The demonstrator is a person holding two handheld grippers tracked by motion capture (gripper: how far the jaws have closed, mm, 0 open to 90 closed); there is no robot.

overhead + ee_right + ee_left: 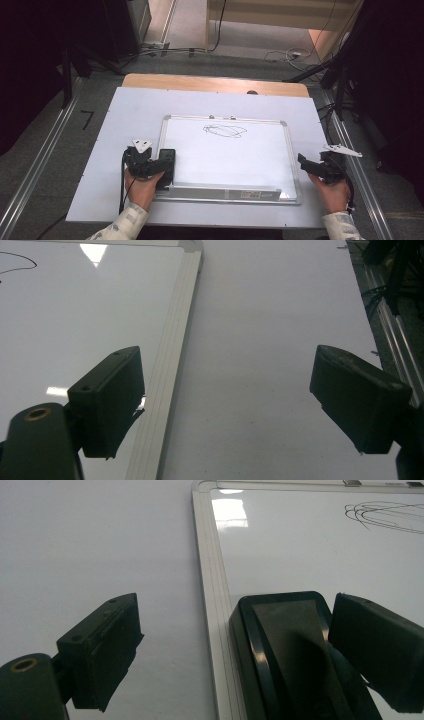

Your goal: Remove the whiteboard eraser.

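Observation:
A whiteboard (293, 155) with a silver frame lies flat on the table, and a black scribble (225, 131) marks its upper middle. A black eraser (167, 159) rests on the board's lower left corner. My left gripper (159, 166) is open around that eraser. In the left gripper view the eraser (287, 645) sits against the right jaw, while the left jaw stands well apart over the table. My right gripper (311, 165) is open and holds nothing, just off the board's right edge (175, 340); its left jaw hangs over the frame.
A white sheet (125, 115) covers the wooden table (200, 82). A pen tray (225, 192) runs along the board's near edge. Metal rails (45, 155) and cables (295, 55) lie on the floor around the table.

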